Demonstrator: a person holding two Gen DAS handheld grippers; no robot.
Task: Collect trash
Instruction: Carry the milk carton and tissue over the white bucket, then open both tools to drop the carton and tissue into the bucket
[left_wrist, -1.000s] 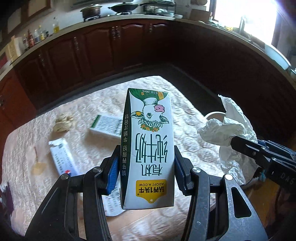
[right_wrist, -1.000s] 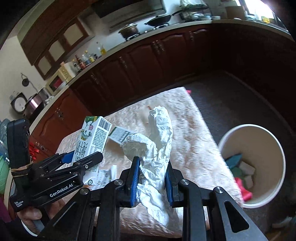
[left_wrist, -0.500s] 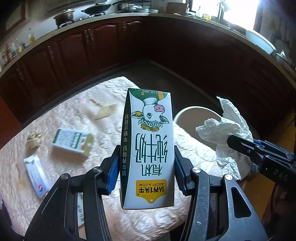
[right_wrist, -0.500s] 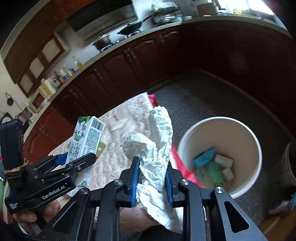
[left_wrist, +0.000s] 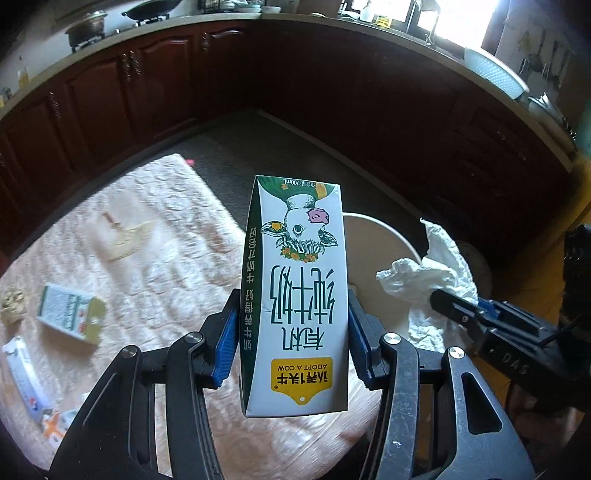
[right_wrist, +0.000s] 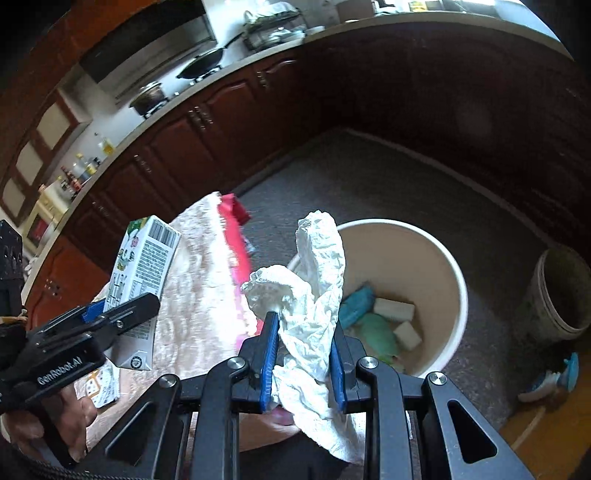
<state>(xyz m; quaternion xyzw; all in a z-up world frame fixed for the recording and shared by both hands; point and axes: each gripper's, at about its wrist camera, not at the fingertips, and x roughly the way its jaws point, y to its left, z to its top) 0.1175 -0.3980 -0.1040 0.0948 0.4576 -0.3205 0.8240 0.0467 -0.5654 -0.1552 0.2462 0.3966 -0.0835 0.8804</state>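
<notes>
Trash bin (right_wrist: 456, 280) sits on the floor just beside the table (left_wrist: 177, 236), and I judge my main risk is dropping short of its rim. My left gripper (left_wrist: 291, 343) is clamped on the milk carton (left_wrist: 295, 295), which hangs over the table edge and could bounce off. My right gripper (right_wrist: 301, 354) pinches the crumpled tissue (right_wrist: 310, 295), which may snag on a pad.

White-green milk carton (left_wrist: 295, 295); cream bin (right_wrist: 424, 258).
</notes>
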